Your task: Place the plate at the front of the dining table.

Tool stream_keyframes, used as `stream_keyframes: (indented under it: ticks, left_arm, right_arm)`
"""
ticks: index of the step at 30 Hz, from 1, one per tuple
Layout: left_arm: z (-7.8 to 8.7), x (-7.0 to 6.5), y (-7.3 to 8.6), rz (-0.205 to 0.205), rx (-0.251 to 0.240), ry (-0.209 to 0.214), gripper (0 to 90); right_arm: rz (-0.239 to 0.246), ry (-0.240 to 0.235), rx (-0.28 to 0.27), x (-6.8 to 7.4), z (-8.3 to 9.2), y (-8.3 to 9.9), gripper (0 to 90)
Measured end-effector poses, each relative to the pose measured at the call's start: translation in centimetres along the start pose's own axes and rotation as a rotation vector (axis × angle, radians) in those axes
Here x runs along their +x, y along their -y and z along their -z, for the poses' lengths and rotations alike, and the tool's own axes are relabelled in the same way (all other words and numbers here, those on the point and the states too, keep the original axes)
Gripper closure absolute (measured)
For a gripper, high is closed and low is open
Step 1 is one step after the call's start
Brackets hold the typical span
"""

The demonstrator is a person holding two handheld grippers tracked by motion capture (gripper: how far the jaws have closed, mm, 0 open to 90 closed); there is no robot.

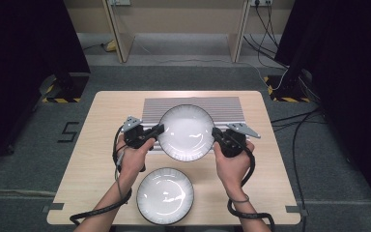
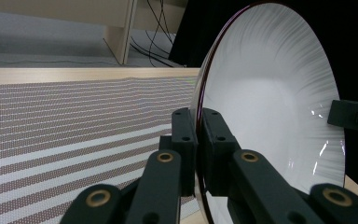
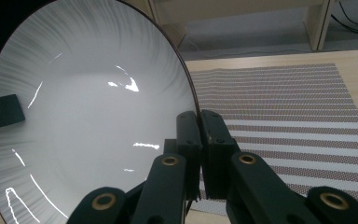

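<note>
Plate (image 1: 186,131), held above the striped mat (image 1: 222,107): rigid, glazed, slippery, breakable. My left gripper (image 1: 158,129) and right gripper (image 1: 216,132) are clamped on opposite rim edges; I judge that hold best.

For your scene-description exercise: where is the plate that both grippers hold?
In the high view the held plate is mid-table over the striped mat, between the left gripper and right gripper, beyond the second plate.
</note>
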State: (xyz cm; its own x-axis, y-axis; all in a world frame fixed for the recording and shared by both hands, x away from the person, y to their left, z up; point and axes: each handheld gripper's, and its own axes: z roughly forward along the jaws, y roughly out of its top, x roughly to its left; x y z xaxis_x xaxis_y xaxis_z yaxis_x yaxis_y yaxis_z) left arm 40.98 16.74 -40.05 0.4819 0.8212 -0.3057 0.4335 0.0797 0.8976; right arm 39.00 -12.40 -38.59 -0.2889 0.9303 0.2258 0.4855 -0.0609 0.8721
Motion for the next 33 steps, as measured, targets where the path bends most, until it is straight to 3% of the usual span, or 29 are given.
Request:
stream_keyframes:
  ticks: [33]
  left_arm:
    - [-0.9, 0.5, -1.4, 0.011, -0.004, -0.007, 84.7]
  right_arm:
    - [-0.002, 0.003, -0.008, -0.1, -1.1, -1.4, 87.5]
